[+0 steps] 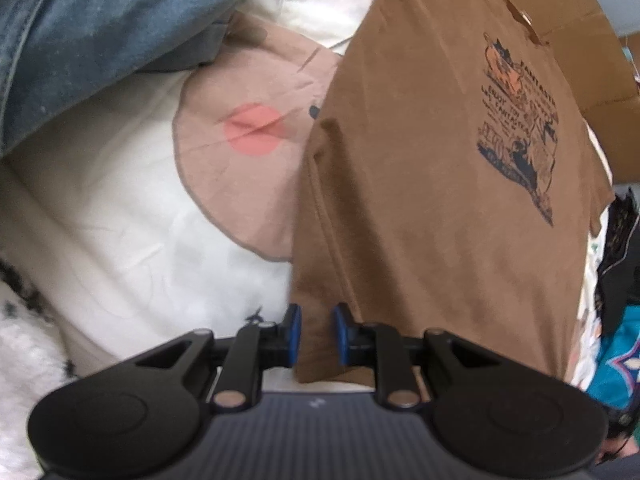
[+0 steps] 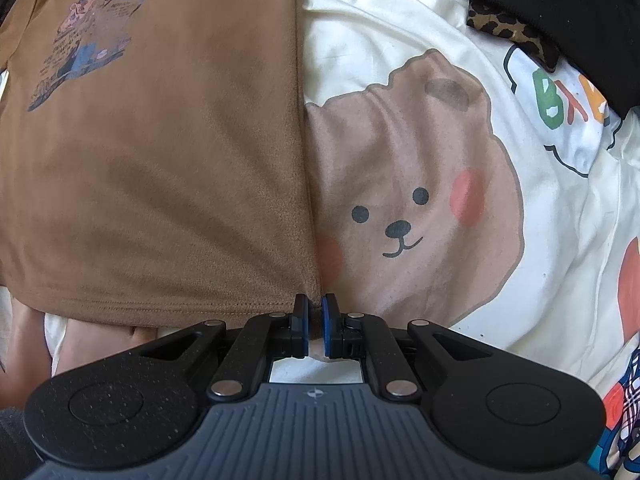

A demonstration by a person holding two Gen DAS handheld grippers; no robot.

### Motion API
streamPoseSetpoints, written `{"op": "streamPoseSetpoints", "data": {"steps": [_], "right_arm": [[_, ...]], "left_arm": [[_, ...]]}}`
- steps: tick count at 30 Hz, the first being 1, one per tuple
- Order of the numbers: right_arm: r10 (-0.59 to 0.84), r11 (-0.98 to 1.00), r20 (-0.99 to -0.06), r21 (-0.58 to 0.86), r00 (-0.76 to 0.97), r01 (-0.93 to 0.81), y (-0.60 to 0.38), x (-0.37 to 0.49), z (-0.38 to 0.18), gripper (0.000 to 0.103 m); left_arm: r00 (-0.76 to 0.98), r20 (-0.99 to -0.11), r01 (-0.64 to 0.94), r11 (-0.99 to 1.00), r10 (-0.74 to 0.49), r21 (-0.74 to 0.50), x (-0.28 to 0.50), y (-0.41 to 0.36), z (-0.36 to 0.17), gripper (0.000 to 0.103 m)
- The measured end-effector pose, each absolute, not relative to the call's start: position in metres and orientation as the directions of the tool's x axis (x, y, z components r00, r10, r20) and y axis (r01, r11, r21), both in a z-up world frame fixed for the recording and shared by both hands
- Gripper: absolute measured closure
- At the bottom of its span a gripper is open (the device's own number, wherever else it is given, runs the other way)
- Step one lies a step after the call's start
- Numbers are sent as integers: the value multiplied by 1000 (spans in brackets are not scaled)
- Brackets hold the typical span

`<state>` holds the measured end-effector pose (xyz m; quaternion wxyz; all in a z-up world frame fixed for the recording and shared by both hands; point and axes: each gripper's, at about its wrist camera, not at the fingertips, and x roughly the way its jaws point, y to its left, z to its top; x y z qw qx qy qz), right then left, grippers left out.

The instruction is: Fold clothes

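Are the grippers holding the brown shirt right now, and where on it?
Both hold the brown T-shirt: left gripper and right gripper each pinch a bottom hem corner.

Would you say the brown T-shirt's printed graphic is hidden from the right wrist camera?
No, the brown T-shirt lies with its printed graphic facing up, plainly visible at upper left.

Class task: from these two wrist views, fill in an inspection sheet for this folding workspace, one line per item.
Surface: cream bedsheet with bear print.
Job's things: brown T-shirt, print up, one long edge folded straight.
Clutter: denim garment; black garment; leopard-print fabric; teal fabric.
Grippers: left tool nearly closed around the shirt's corner; right tool almost shut at the hem corner, grip unclear.
Cables: nothing seen.
Surroundings: cardboard box beyond the shirt.
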<state>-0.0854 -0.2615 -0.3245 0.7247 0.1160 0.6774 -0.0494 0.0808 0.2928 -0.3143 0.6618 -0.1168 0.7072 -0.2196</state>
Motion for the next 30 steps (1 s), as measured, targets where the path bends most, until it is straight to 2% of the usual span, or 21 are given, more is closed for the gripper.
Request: {"op": "streamPoseSetpoints", "data": {"steps": [7,11,26,30], "right_arm": [[90,967,-993,105,76,230,-260,-83,-327,98],[95,966,-992,110,78,233,-260,-84,-328,98],[106,964,-991,122,79,238,-263,-86,-331,98],[108,963,-991,123,78,239,-263,-84,-332,98]], "left_arm": [[-132,-875,56,878,-466,-476,83,288,-314,83],[-142,-874,52,878,-465,-476,85,285,-308,71],[-196,-895,131,894,-401,-429,97,276,-294,71],[-209,-922,159,919,-325,-360,97,268,-300,71]]}}
